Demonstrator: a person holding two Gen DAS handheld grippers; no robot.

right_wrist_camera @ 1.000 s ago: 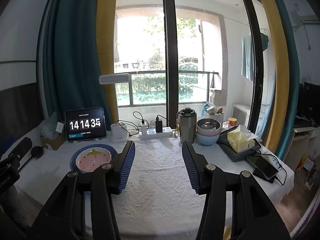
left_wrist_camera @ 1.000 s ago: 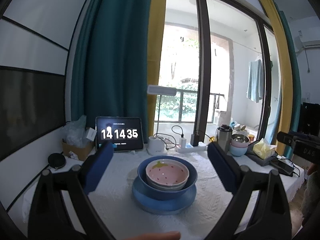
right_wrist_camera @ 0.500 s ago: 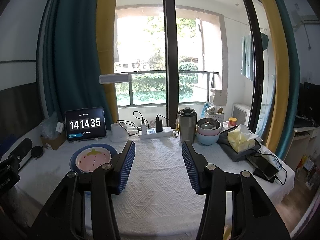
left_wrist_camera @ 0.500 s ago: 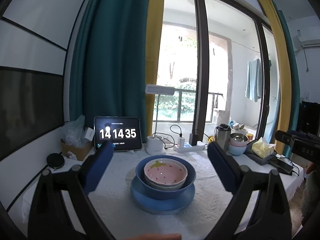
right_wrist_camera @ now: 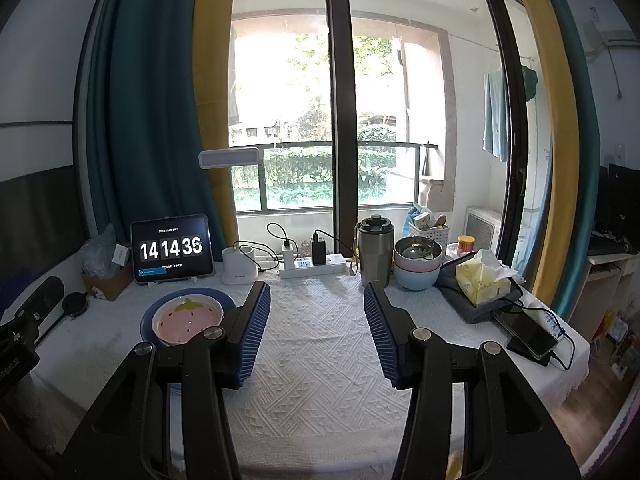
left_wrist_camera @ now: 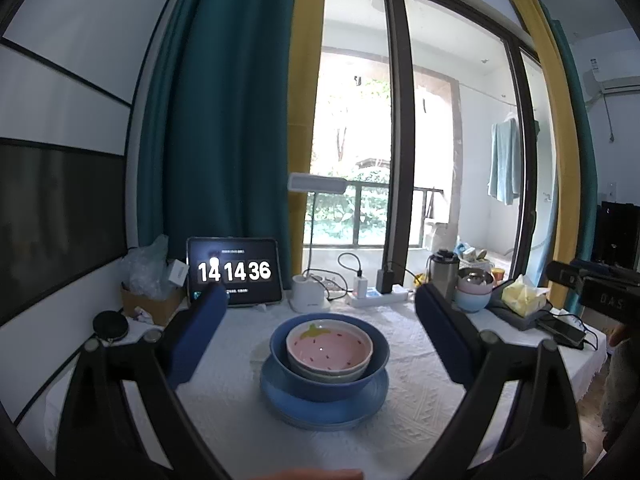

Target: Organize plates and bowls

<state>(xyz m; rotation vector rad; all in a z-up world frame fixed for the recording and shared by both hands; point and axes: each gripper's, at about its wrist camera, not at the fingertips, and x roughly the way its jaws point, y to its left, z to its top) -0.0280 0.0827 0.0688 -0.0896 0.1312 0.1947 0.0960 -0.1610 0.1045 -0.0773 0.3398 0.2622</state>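
A pink strawberry bowl sits inside a dark blue bowl, which stands on a blue plate on the white tablecloth. My left gripper is open and empty, its fingers wide either side of the stack, held above and short of it. The stack also shows in the right wrist view at the left. My right gripper is open and empty above the middle of the table. A second stack of bowls, steel on pink on light blue, stands at the back right.
A tablet clock, a lamp base, a power strip and a steel tumbler line the back edge. A tissue pack and a phone lie at the right. A cardboard box stands back left.
The left gripper has drifted slightly, so the stack sits a little lower and left in its view. The right gripper has not moved. Both stay open.
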